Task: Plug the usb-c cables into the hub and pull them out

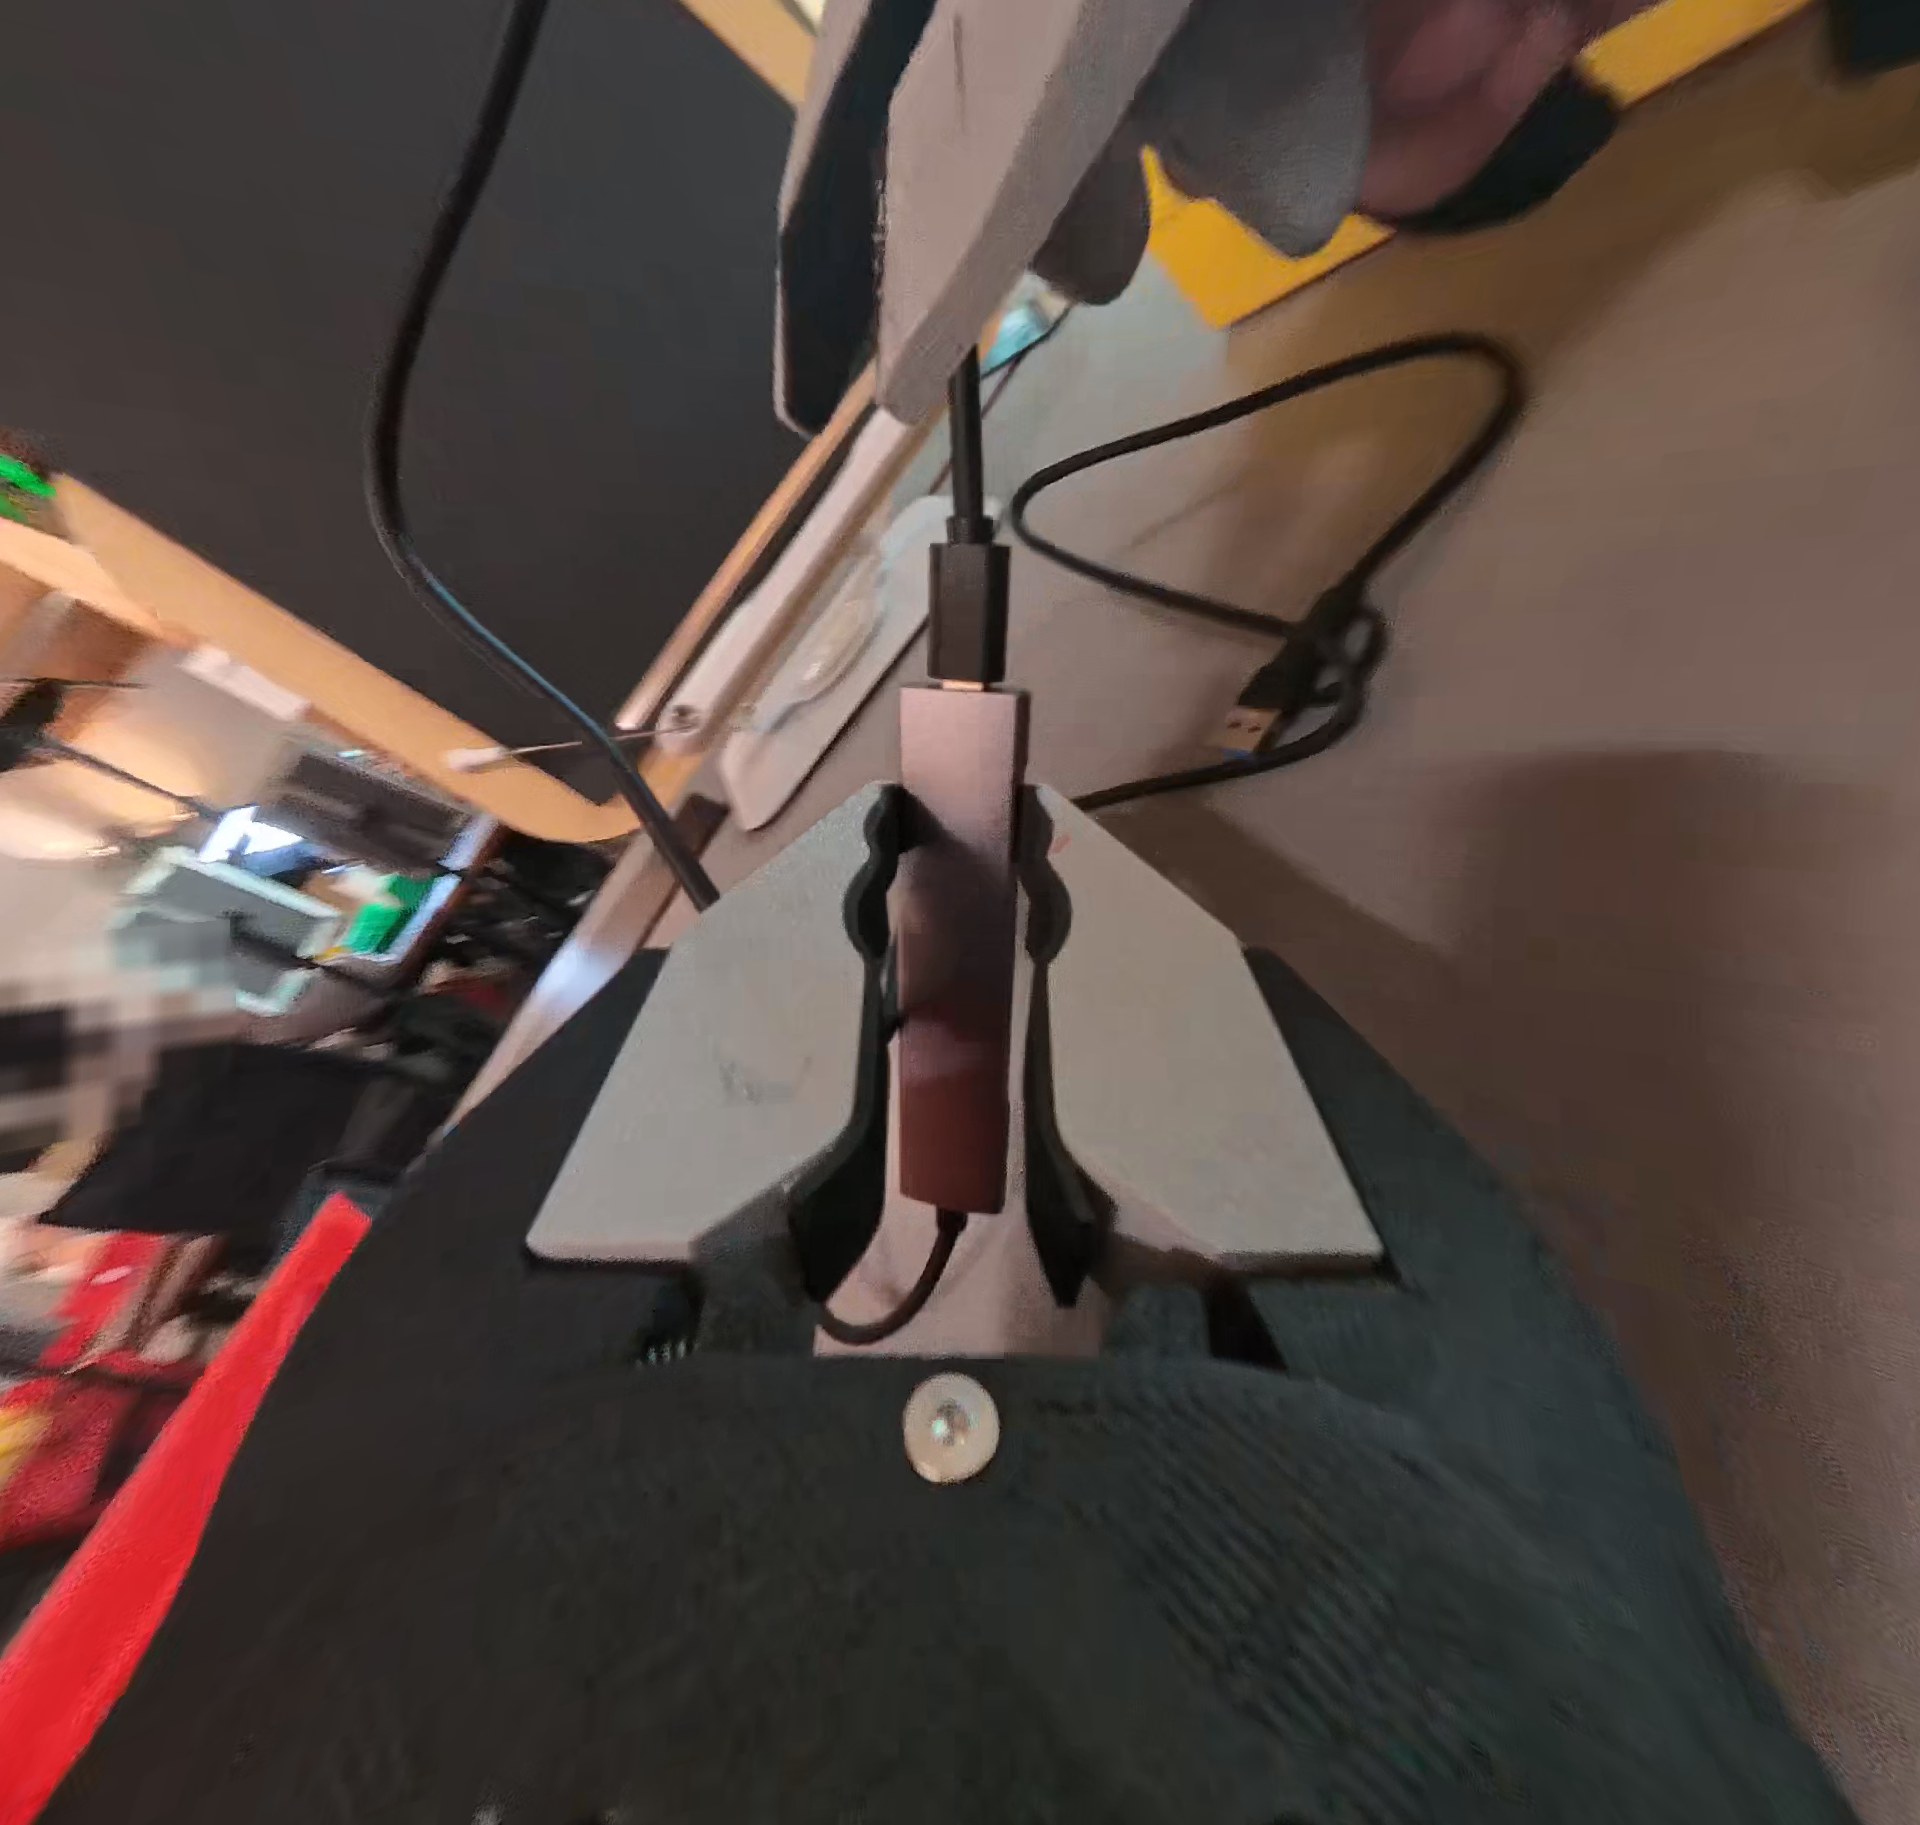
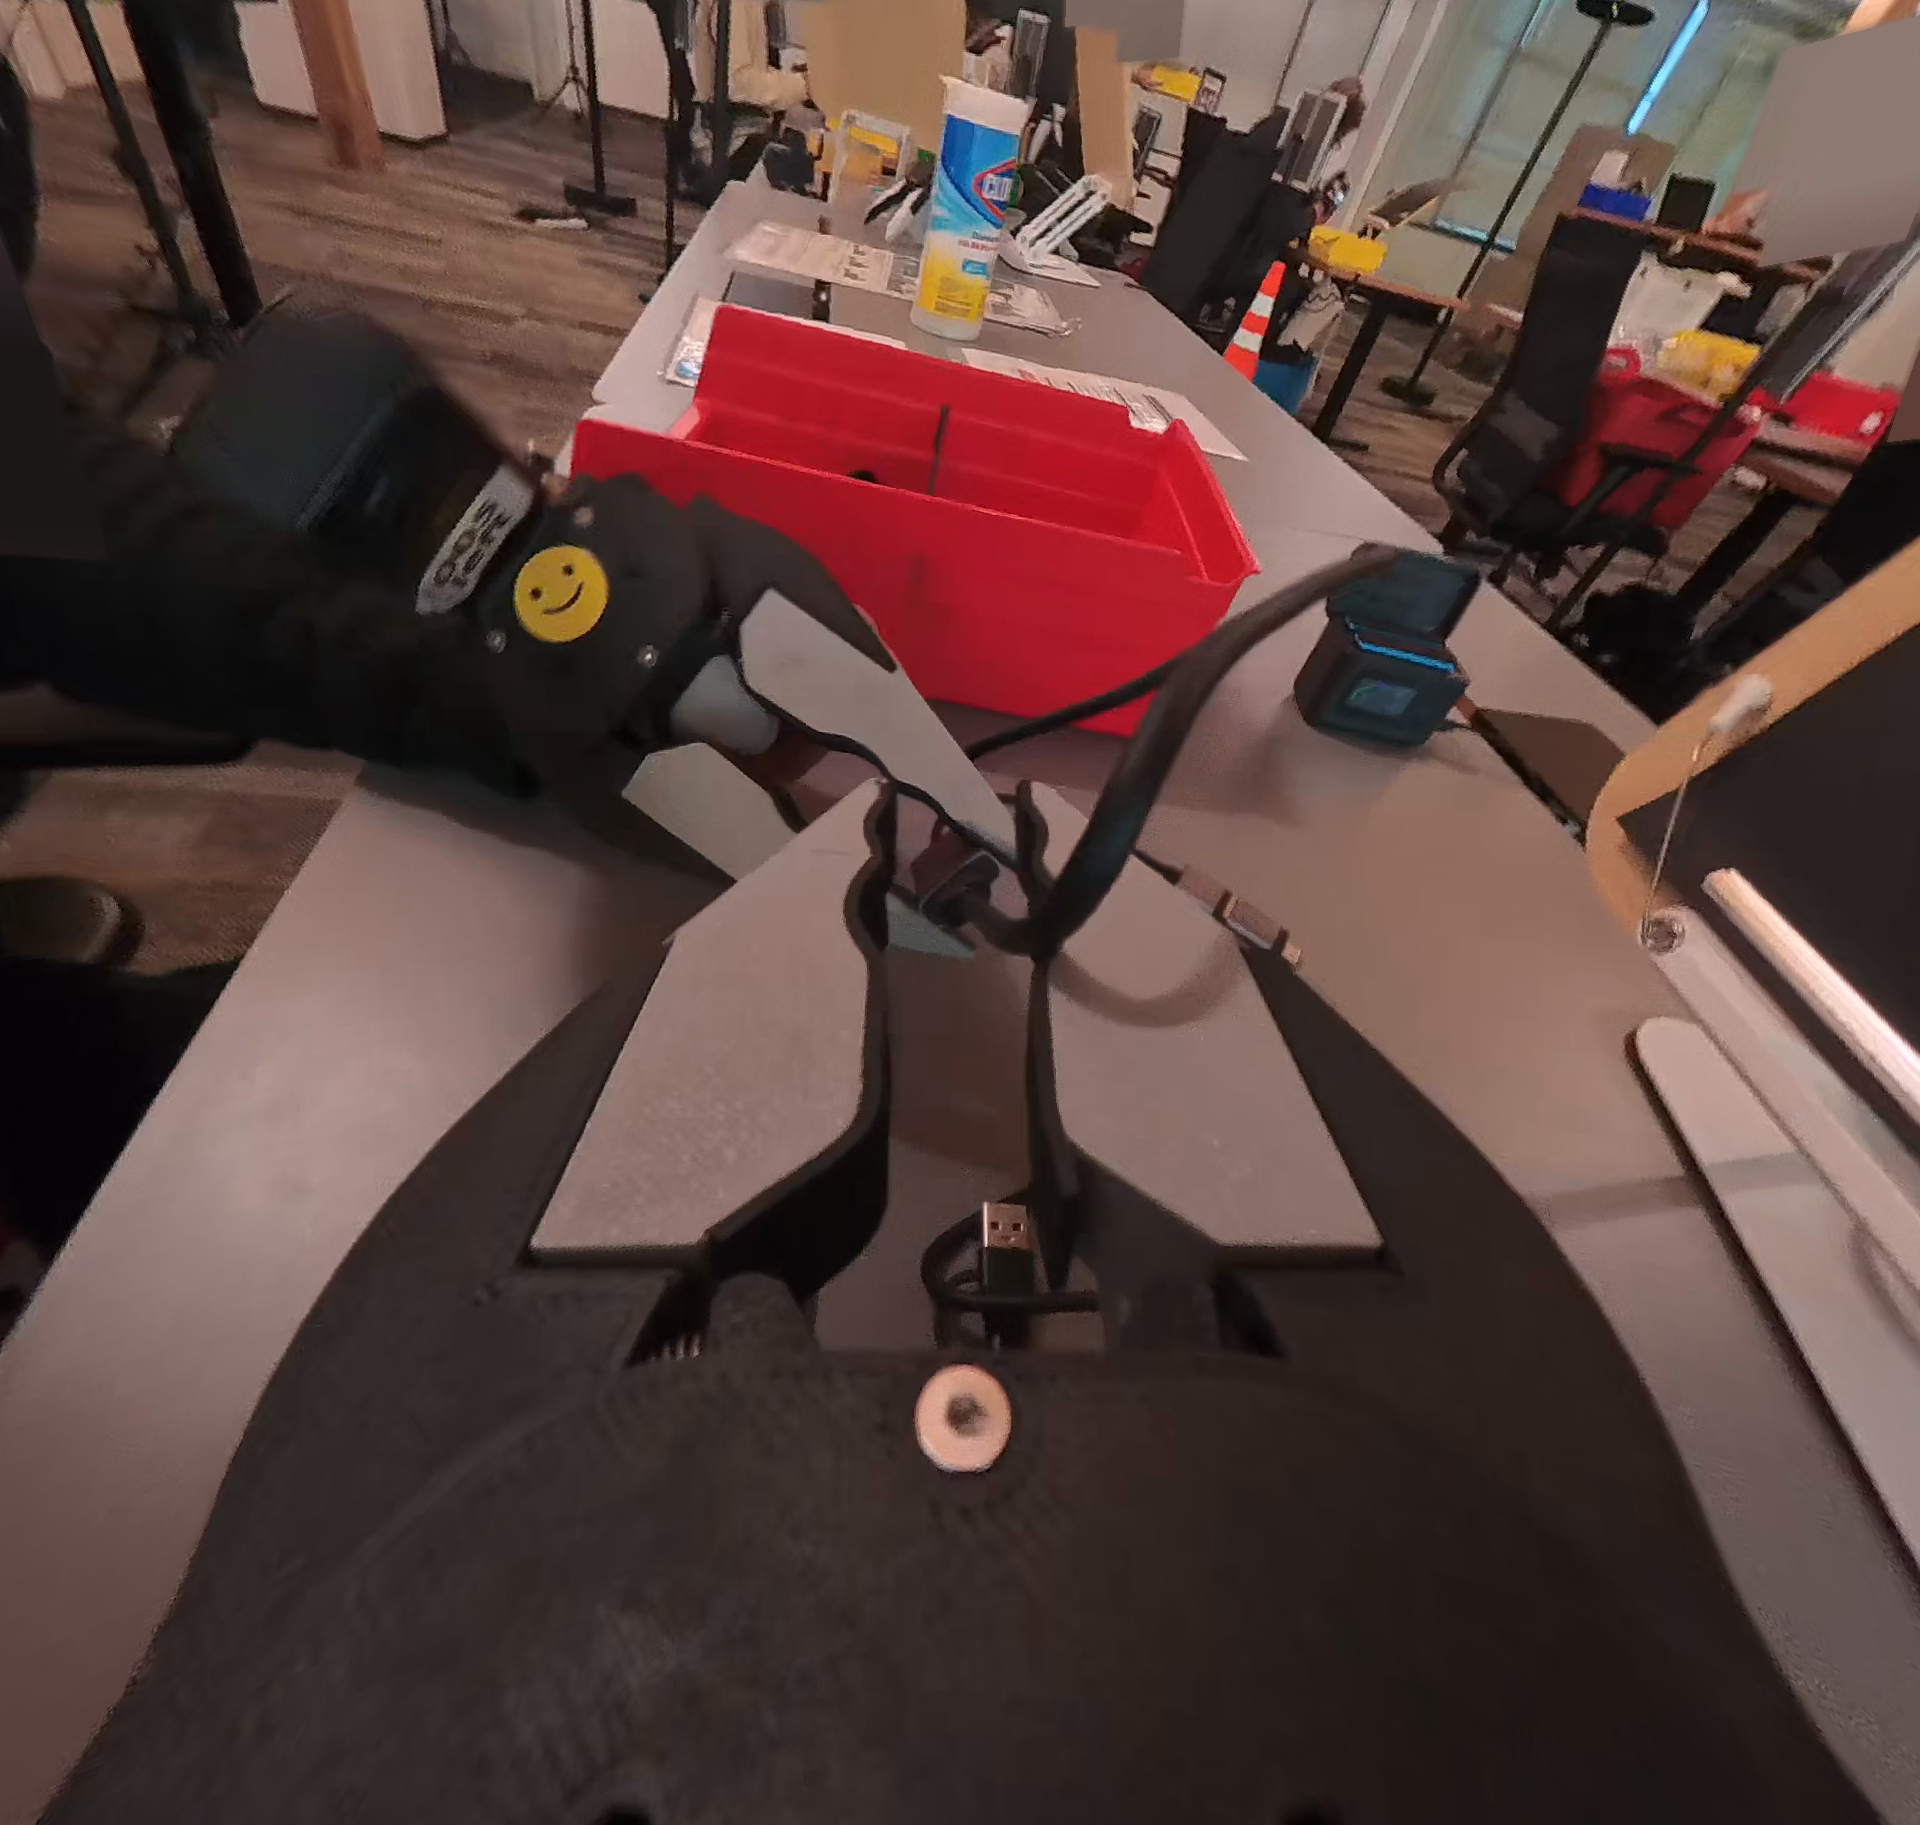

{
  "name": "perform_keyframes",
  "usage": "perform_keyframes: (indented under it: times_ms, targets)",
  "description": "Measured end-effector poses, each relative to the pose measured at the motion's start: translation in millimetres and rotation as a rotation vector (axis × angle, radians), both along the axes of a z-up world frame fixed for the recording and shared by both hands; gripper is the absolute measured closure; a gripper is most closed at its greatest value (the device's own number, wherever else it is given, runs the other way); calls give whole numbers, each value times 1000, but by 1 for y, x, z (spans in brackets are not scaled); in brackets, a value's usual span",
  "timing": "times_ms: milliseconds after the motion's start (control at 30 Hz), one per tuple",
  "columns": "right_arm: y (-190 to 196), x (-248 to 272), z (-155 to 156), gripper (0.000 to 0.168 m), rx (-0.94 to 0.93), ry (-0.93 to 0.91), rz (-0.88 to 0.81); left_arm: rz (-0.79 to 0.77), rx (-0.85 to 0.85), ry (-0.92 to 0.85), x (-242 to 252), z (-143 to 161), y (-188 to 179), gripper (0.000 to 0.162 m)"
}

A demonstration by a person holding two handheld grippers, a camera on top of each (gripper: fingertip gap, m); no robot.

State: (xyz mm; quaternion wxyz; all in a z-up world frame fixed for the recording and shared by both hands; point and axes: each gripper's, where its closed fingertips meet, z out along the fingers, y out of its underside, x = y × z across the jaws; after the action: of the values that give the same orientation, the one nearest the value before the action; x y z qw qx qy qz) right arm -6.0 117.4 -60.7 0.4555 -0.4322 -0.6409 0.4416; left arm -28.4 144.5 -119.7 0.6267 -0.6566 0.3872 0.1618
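While the left gripper point(image 1: 961, 819) pinches the hub point(image 1: 958, 902) along its sides, a cable point(image 1: 966, 445) plug point(image 1: 968, 615) sits in the hub's far end; right gripper point(image 2: 956, 840) above the hub clamps that cable just behind the plug; red bin point(image 2: 935, 518) lies beyond the hub on the table point(image 2: 1455, 944).

Your left gripper point(image 1: 961, 840) has its fingers point(image 1: 727, 1027) closed on a slim grey hub point(image 1: 961, 944). A black usb-c plug point(image 1: 968, 617) sits in the hub's far end. Your right gripper point(image 1: 914, 362) pinches that plug's cable point(image 1: 966, 456) above. Another black cable point(image 1: 1299, 414) loops on the desk point(image 1: 1610, 632).
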Motion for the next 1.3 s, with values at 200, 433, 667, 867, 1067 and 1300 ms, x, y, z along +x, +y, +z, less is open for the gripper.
perform_keyframes:
  times_ms: [200,433,667,867,1067,1300]
  targets:
    - [8,-9,-22,129,-147,-113,-32,126,91,62,-7,11,7,145]
    - [21,-29,-37,147,-289,-107,-111,125,56,-23,-15,11,7,155]
    - [26,-26,-24,133,-420,-44,-80,79,140,-66,-9,30,-1,154]
    - [-1,-23,-9,134,-320,31,52,-134,188,-206,11,49,-22,155]
    - [-20,-14,5,155,-173,111,135,-372,32,-532,21,59,-36,155]
    - [-9,-14,8,158,-242,112,95,-274,107,-489,14,59,-29,153]
